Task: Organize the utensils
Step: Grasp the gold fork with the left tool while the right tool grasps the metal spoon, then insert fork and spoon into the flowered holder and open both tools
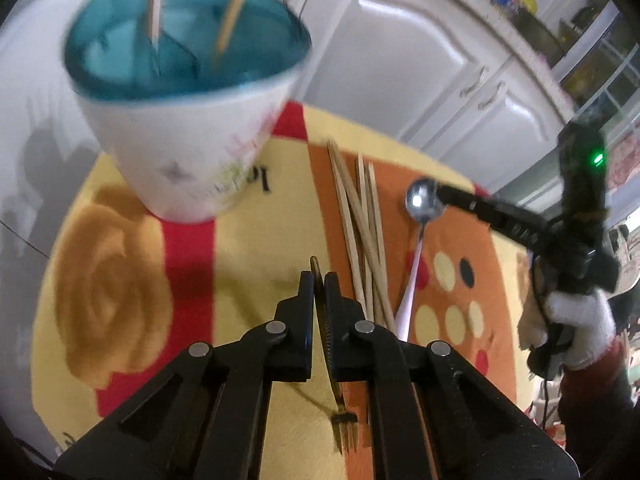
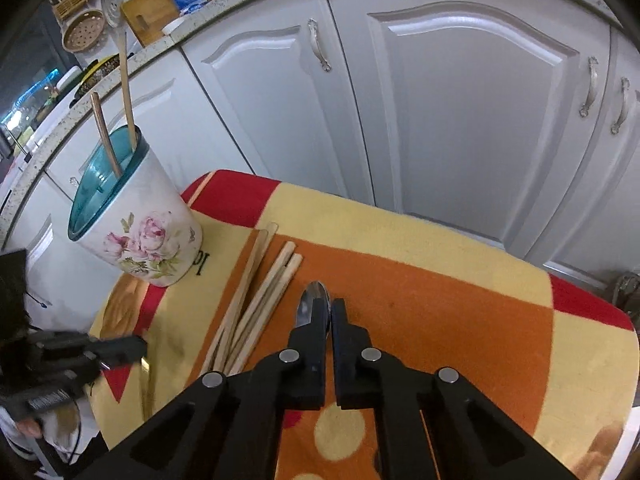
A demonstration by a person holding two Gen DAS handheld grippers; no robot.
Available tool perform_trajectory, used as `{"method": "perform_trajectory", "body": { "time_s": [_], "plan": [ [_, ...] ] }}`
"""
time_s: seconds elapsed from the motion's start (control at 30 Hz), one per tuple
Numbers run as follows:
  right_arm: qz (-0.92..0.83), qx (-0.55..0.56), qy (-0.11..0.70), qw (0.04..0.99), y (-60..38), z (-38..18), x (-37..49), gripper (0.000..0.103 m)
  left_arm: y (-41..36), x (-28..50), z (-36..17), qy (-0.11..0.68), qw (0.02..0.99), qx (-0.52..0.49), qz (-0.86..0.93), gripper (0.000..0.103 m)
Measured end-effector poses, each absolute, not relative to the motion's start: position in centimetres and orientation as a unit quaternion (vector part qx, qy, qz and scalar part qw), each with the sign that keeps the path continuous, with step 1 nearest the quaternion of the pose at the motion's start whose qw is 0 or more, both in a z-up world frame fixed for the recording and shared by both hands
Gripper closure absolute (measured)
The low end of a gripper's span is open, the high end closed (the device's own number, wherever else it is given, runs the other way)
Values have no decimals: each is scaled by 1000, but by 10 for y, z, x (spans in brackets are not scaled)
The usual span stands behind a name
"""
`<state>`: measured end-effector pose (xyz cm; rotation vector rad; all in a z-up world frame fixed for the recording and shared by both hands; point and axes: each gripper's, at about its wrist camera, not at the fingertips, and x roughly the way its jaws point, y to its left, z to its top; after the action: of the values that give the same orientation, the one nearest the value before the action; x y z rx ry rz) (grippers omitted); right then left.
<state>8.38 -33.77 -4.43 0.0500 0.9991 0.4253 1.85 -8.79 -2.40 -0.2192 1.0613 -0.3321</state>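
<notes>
A white floral utensil holder (image 1: 188, 120) with a teal inner rim stands at the table's far left; it also shows in the right wrist view (image 2: 136, 220) with two wooden sticks in it. My left gripper (image 1: 319, 280) is shut on a dark metal fork (image 1: 334, 364), tines hanging toward the camera above the cloth. My right gripper (image 2: 331, 308) is shut on a metal spoon (image 2: 314, 306) at its bowl; from the left wrist view the spoon (image 1: 424, 200) has a white handle. Several wooden chopsticks (image 1: 362, 224) lie on the cloth between the grippers, and show in the right wrist view (image 2: 256, 304).
A yellow, orange and red patterned cloth (image 2: 460, 288) covers the small table. White cabinet doors (image 2: 460, 112) stand just behind it. A counter (image 2: 168, 4) with kitchenware runs above the cabinets.
</notes>
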Motion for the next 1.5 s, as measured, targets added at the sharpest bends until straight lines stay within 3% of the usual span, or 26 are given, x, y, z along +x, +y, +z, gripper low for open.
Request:
{"method": "perform_trajectory", "body": {
  "time_s": [0.37,0.53,0.6,0.67,0.77,0.9,0.97,1.07,1.5],
  "plan": [
    [196,14,434,879,-343,-6,60,101,-58,3,26,439,876,-119,-159,103],
    [192,1,433,881,-342,-1,54,101,-61,8,7,476,855,-128,-161,102],
    [188,2,440,878,-343,-6,52,101,-68,9,-9,493,849,-122,-150,95],
    [185,8,444,876,-345,-11,50,101,-74,15,-27,513,839,-117,-135,81],
    [185,14,442,878,-351,-7,44,101,-85,26,-50,533,831,-106,-120,79],
    [188,12,432,882,-353,5,36,101,-100,35,-65,532,836,-78,-107,79],
    [189,6,425,885,-352,10,31,101,-106,35,-66,529,840,-55,-113,94],
    [192,2,415,889,-351,19,27,101,-98,31,-64,528,835,-77,-134,97],
    [210,-10,360,909,-338,72,9,101,-40,-24,30,431,877,-119,-179,98]
  ]
}}
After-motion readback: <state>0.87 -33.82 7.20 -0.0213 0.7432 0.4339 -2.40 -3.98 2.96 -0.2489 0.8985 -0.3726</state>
